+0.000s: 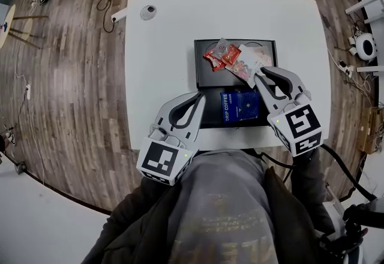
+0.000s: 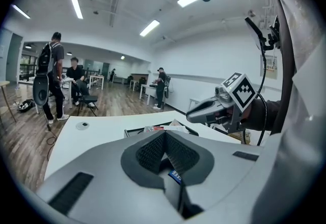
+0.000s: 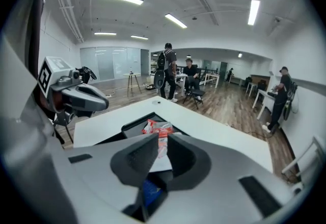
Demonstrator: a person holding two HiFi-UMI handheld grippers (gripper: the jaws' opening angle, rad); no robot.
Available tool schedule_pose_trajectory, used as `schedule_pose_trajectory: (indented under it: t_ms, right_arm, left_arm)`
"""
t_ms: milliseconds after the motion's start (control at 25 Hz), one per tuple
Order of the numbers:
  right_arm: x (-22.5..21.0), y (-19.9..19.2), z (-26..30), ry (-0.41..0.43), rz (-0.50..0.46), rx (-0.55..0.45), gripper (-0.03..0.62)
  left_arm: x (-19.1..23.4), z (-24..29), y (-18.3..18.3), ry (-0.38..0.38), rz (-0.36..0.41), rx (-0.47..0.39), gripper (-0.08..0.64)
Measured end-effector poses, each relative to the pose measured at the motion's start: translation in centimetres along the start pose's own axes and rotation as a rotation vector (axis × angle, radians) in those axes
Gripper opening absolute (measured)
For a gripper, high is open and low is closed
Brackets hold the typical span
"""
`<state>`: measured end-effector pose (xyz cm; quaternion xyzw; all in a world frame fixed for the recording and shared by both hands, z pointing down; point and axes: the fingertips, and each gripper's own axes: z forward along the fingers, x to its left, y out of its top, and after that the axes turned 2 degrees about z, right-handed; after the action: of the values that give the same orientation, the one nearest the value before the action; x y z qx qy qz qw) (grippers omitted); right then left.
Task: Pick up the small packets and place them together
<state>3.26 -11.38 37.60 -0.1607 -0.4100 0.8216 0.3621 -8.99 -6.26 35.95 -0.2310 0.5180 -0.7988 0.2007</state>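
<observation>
A shallow black tray (image 1: pixel 207 78) lies on the white table (image 1: pixel 162 65). In it sits a small heap of red packets (image 1: pixel 217 56), also visible in the right gripper view as red packets (image 3: pixel 152 127). My right gripper (image 1: pixel 257 77) reaches over the tray's right side and is shut on a white and pink packet (image 1: pixel 246 63); that packet (image 3: pixel 162 144) stands pinched between the jaws of the right gripper (image 3: pixel 162 139). My left gripper (image 1: pixel 198 96) hovers left of a blue drip coffee box (image 1: pixel 237 107), shut and empty, its tips meeting as the left gripper (image 2: pixel 164 135).
A small round grey disc (image 1: pixel 148 12) lies at the table's far left corner, with a cable (image 1: pixel 105 8) on the wooden floor beside it. The table's near edge is right under my body. Several people (image 3: pixel 168 70) stand and sit far off in the room.
</observation>
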Motion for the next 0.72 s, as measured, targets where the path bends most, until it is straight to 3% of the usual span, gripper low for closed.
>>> schedule_pose_trajectory:
  t_ms: [80, 280, 560, 720]
  right_arm:
    - [1.9, -2.2, 0.4, 0.07, 0.012, 0.05, 0.01]
    - [7.4, -8.9, 2.8, 0.253, -0.081, 0.268, 0.006]
    - [9.7, -12.8, 6.3, 0.292, -0.182, 0.476, 0.006]
    - [10.9, -11.8, 7.9, 0.326, -0.155, 0.465, 0.005]
  left_arm:
    - [-0.4, -0.1, 0.0, -0.009, 0.005, 0.0, 0.003]
    - [-0.4, -0.7, -0.3, 0.003, 0.003, 0.026, 0.003]
    - [1.3, -2.6, -1.4, 0.05, -0.016, 0.055, 0.003]
    - [2.5, -3.8, -2.3, 0.071, -0.031, 0.051, 0.003]
